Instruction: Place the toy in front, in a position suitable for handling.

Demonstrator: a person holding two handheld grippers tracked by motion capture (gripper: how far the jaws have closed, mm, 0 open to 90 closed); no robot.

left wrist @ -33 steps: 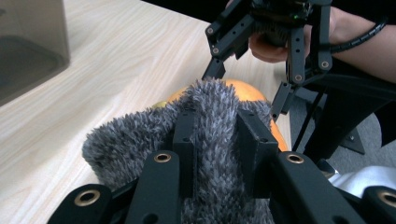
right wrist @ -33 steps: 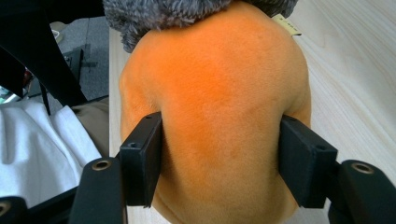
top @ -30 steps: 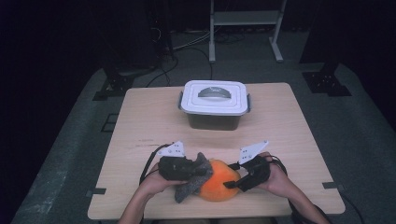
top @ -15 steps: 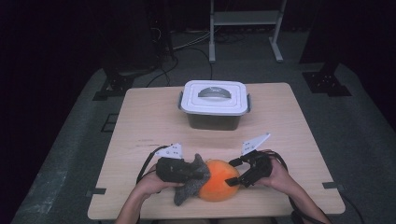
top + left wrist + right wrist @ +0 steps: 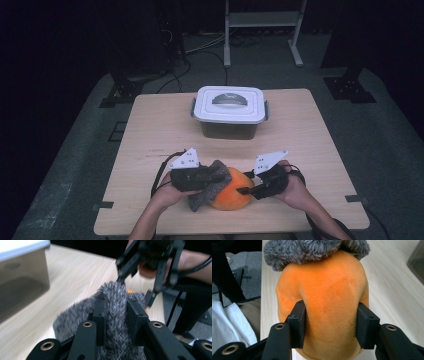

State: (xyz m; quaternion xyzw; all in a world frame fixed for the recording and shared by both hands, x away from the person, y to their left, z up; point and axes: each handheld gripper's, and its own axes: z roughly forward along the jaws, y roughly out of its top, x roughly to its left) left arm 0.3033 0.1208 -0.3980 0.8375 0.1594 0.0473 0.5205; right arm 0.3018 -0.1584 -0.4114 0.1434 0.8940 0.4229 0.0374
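While my left gripper (image 5: 212,176) stayed clamped on the fuzzy grey cloth (image 5: 117,305), my right gripper (image 5: 246,190) had just been closing, its pads pressing into the sides of the orange plush toy (image 5: 324,302). From the high view, toy and cloth sat together at the near edge of the pale wooden table (image 5: 150,135), with a lidded plastic box (image 5: 229,111) well beyond them. My right gripper view alone showed the toy's smooth velvety nap, rounded and dimpled; my left gripper view showed the cloth's shaggy, knitted pile.
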